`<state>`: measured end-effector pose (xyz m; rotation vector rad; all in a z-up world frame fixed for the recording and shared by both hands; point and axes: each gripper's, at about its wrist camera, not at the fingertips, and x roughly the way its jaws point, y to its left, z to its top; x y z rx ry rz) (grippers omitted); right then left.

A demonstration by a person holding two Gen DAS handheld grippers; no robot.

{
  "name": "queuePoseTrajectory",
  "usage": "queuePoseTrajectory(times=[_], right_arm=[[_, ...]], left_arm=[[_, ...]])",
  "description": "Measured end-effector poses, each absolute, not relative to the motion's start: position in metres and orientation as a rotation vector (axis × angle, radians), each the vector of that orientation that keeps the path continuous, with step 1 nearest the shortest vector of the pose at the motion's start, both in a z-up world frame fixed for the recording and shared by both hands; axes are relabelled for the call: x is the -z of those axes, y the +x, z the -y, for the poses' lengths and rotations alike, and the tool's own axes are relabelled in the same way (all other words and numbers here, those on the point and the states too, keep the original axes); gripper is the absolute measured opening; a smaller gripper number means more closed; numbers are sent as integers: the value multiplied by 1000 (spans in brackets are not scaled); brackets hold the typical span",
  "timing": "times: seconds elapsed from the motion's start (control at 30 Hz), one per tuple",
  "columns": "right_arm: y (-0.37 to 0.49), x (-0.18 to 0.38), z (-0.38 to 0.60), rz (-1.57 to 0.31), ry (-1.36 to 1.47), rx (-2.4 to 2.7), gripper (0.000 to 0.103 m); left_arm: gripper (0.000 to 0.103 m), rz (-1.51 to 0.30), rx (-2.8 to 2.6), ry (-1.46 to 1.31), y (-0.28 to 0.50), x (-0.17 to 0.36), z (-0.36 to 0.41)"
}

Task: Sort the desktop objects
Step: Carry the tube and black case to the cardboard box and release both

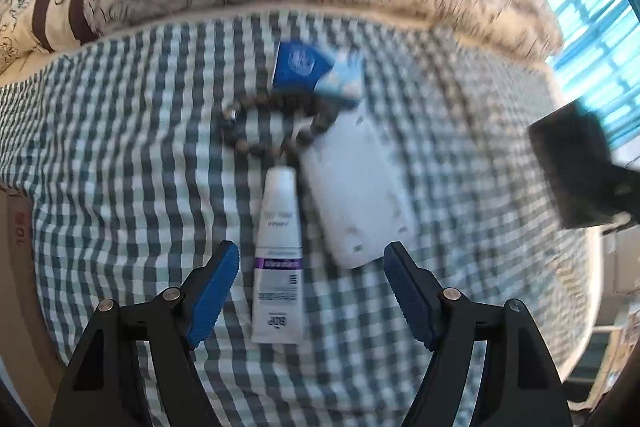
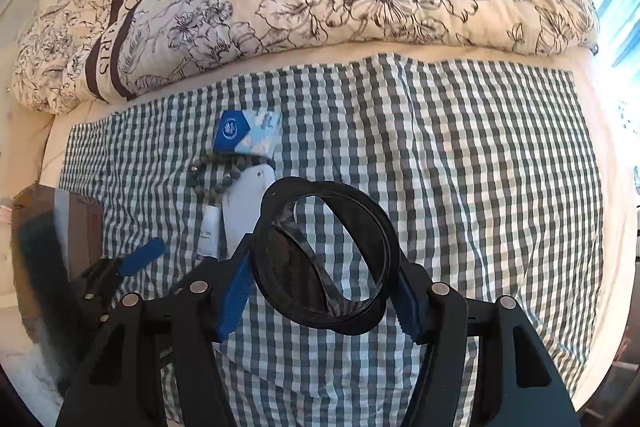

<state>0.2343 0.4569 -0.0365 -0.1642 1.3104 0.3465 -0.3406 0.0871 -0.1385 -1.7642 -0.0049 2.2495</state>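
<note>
Left gripper [image 1: 310, 291]: my jaws stand apart, gripping nothing, above the white tube [image 1: 278, 259]
Right gripper [image 2: 324, 291]: I have it clamped on a black ring-shaped object [image 2: 384, 227], lifted clear of the checked cloth [image 2: 460, 155]
Grouped items: tube, white flat case [image 1: 352, 195], bead bracelet [image 1: 256, 143] and blue packet [image 1: 316, 71] lie close together on the cloth

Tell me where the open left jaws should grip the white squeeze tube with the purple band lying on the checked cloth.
Grip the white squeeze tube with the purple band across its flat body near the band, coming straight down. It lies flat, lengthwise between the left gripper jaws, so they would close on its long edges. Its cap end nearly touches the brown bead bracelet.
</note>
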Motion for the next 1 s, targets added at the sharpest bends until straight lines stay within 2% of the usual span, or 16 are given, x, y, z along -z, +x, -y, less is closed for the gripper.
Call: queuePoseTrajectory(times=[0.13, 0.3, 0.5, 0.53, 0.6, 0.67, 0.8, 1.0], right_arm=[[232, 45, -451, -1327, -164, -334, 61], [237, 55, -443, -1350, -147, -319, 61], [247, 57, -443, -1350, -134, -324, 61], [248, 58, -444, -1350, -133, -326, 61], [250, 59, -446, -1350, -137, -330, 61], [252, 61, -446, -1353, -143, -333, 61], [252, 57, -447, -1340, -143, -342, 61], [250, 45, -448, -1315, -161, -354, 61]], left_arm=[[72, 55, -2233, -1798, -347, 163, -78], [68, 62, -2234, -1811, -353, 159, -62], [66, -67, -2224, -1899, -357, 178, -64], [62, -76, -2236, -1895, -357, 177, -68], [28, -116, -2227, -1862, -355, 175, -76], [28, -148, -2222, -1862, -354, 171, -80], [28, -34, -2220, -1853, -351, 160, -71], [28, 3, -2258, -1807, -342, 133, -65]])
